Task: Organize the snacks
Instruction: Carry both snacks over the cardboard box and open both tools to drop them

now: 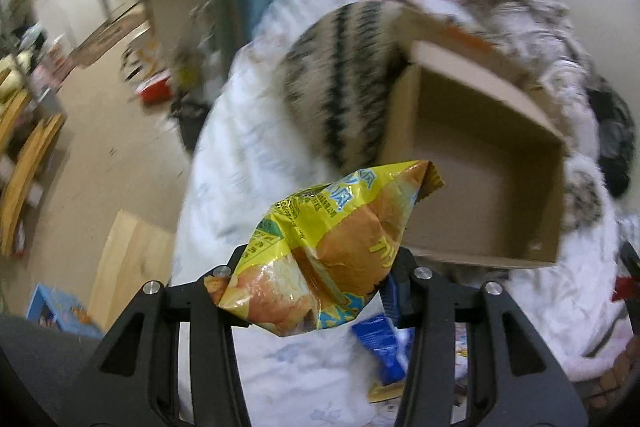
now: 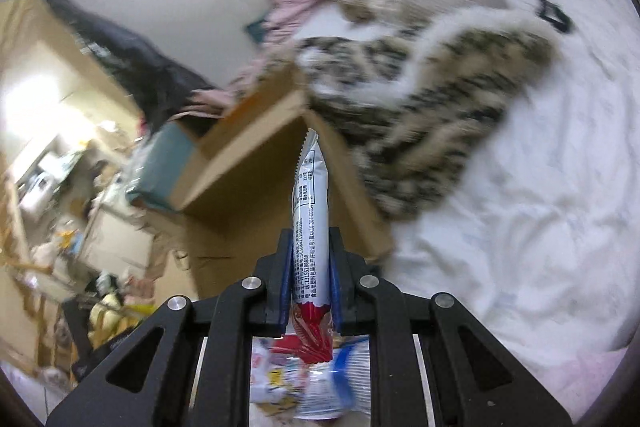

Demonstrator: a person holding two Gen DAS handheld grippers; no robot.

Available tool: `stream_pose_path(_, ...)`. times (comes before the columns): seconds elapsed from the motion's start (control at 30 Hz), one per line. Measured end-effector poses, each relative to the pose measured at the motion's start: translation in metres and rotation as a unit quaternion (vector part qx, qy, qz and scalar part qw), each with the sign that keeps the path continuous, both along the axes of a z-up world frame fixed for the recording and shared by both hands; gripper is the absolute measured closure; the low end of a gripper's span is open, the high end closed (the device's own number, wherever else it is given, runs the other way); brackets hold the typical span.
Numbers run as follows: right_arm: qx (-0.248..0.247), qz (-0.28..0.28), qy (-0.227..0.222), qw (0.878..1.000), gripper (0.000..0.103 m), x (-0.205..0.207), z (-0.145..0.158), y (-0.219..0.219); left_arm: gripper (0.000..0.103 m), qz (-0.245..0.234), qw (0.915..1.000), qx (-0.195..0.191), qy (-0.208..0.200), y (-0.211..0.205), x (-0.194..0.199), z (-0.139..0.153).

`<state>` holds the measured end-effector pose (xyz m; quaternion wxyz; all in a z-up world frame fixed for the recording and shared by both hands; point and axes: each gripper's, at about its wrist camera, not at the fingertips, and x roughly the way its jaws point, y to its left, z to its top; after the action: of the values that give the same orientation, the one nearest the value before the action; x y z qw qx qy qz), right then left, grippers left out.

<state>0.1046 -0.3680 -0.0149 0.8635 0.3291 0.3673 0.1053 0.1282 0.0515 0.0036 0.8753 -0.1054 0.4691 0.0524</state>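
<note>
While the yellow snack bag (image 1: 324, 251) hung pinched in the jaws of the left gripper (image 1: 320, 279) and the slim white-and-red packet (image 2: 312, 227) stood clamped in the tightly closed jaws of the right gripper (image 2: 311, 267), both were held in the air just short of the open cardboard box (image 1: 480, 163) on the bed (image 1: 248, 147). What showed of the box looked empty, so the sorting seemed barely begun. More packets (image 2: 304, 379) lay on the bed below.
</note>
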Motion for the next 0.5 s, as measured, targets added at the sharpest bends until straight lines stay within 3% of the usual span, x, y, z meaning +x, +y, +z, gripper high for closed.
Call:
stream_pose_path(0.27, -0.018, 0.060, -0.020, 0.998, 0.087, 0.008, 0.015, 0.040, 0.061, -0.101, 0.9947, 0.011, -0.017, -0.054, 0.020, 0.024)
stream_pose_path(0.5, -0.028, 0.078, -0.009, 0.997, 0.087, 0.031, 0.016, 0.054, 0.061, -0.167, 0.9858, 0.021, -0.005, -0.093, 0.060, 0.023)
